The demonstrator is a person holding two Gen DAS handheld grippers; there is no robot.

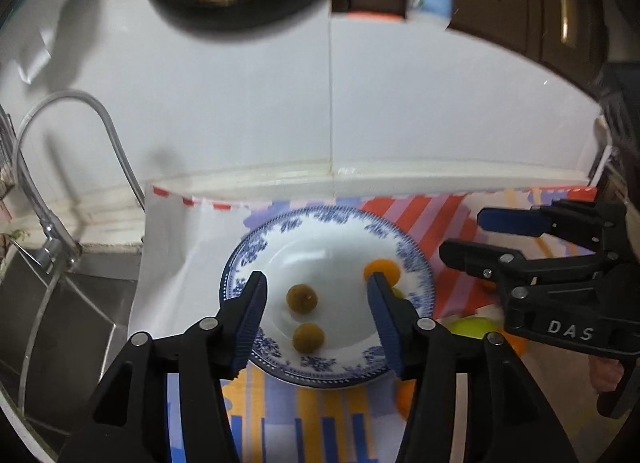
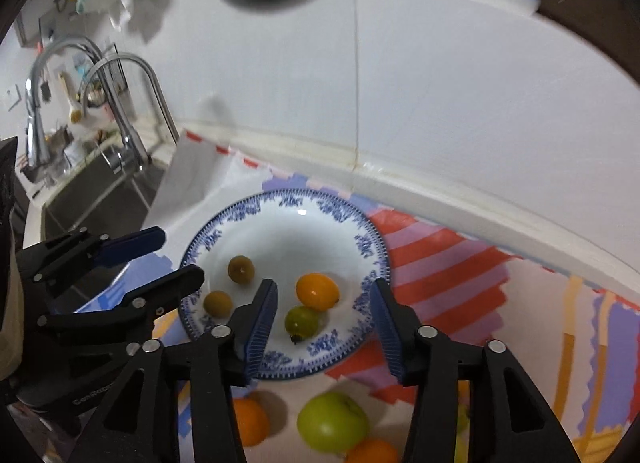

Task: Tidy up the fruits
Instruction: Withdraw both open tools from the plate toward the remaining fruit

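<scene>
Plate (image 2: 372,247): centre frame, holding four small fruits.
Green apple (image 2: 332,421): lower centre, on the surface; firm, smooth, grip across its middle.
Left tool (image 1: 316,295): wide open, empty.
Right tool (image 2: 324,303): wide open, empty.

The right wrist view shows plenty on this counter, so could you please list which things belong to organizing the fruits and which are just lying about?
Belongs to the job:
- blue-patterned white china plate
- two small round brownish fruits
- orange oval tomato
- small green tomato
- large green apple
- orange round fruits

Just lying about:
- curved chrome faucet
- steel sink
- striped colourful mat
</scene>
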